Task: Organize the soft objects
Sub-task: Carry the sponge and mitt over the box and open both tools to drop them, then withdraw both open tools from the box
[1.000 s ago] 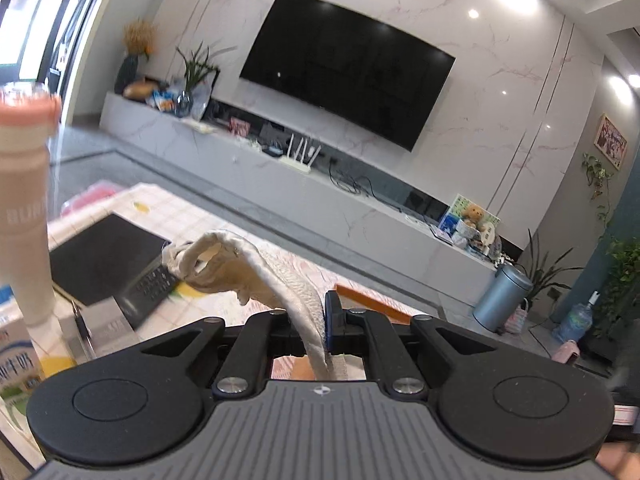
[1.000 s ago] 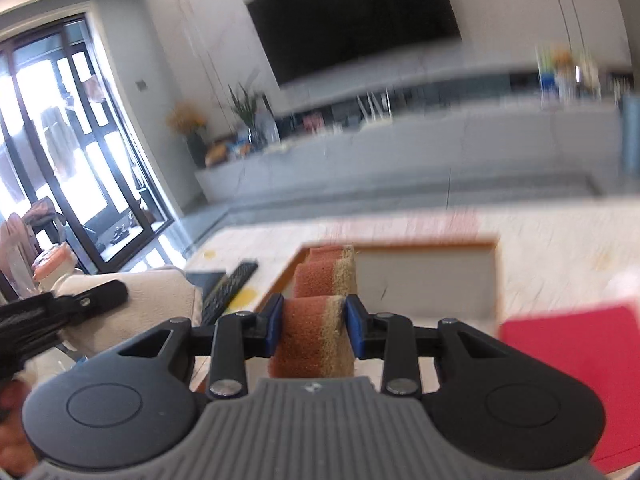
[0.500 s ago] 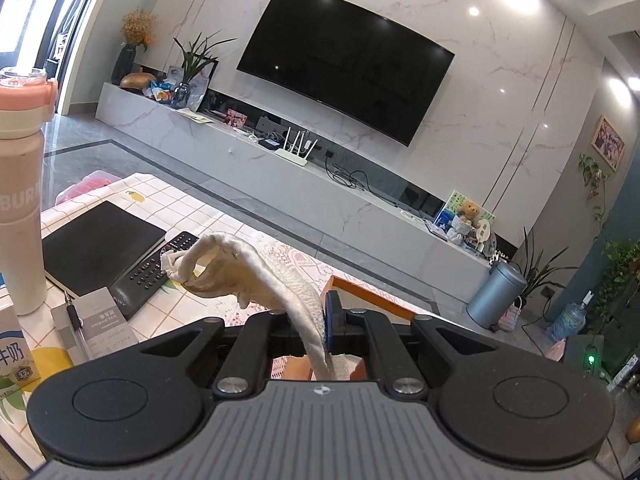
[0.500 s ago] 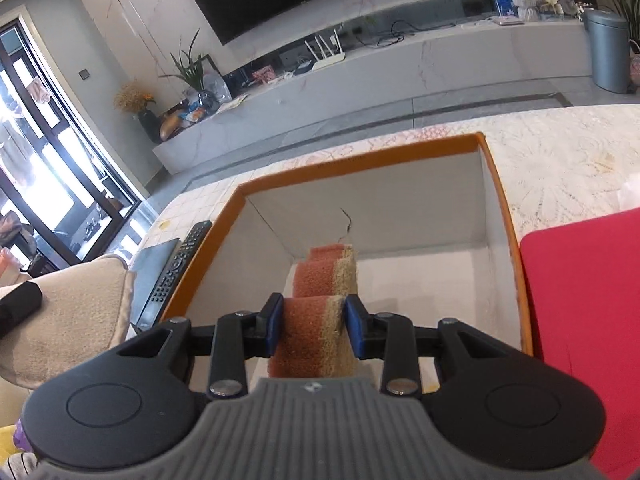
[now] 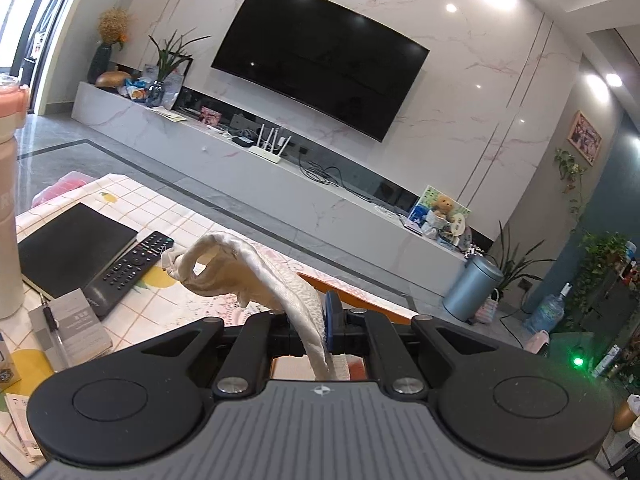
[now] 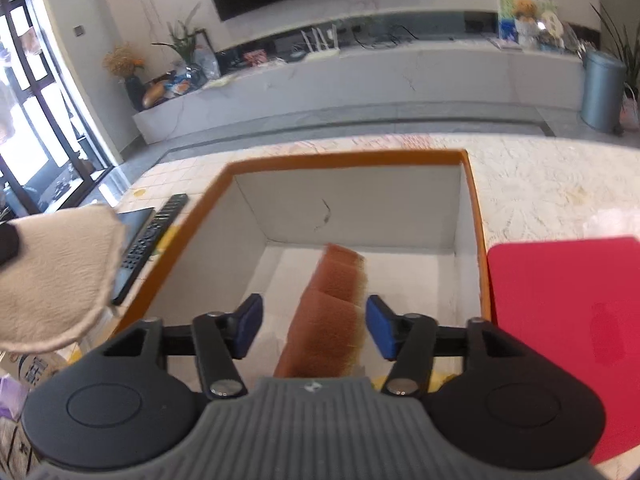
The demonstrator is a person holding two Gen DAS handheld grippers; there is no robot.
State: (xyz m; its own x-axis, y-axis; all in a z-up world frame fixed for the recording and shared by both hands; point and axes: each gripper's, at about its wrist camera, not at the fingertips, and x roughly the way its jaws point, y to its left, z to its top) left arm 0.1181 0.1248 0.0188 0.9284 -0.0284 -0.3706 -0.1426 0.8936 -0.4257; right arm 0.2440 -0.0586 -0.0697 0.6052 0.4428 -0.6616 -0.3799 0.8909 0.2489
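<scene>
Two soft items: sponge [image 6: 332,312] dropping into box [image 6: 474,216] from opening right tongs [image 6: 314,326]; cloth [image 5: 256,276] pinched in left tongs [image 5: 310,322], loosening, unplaced.

The box [image 6: 472,208] is set on the table [image 6: 532,176], open side up; a sponge [image 6: 332,304] is seen inside it, between the opening jaws of the right gripper [image 6: 314,326], apart from both pads; a board [image 6: 568,320] is laid just right of the box; a remote [image 6: 154,236] is placed left of the box, with a notebook [image 5: 72,248] further left; a cloth [image 5: 248,276] is clamped in the left gripper [image 5: 316,320], raised above the table left of the box; a bottle [image 5: 8,200] is stood at the far left; a television [image 5: 320,60] is hung on the wall behind.
</scene>
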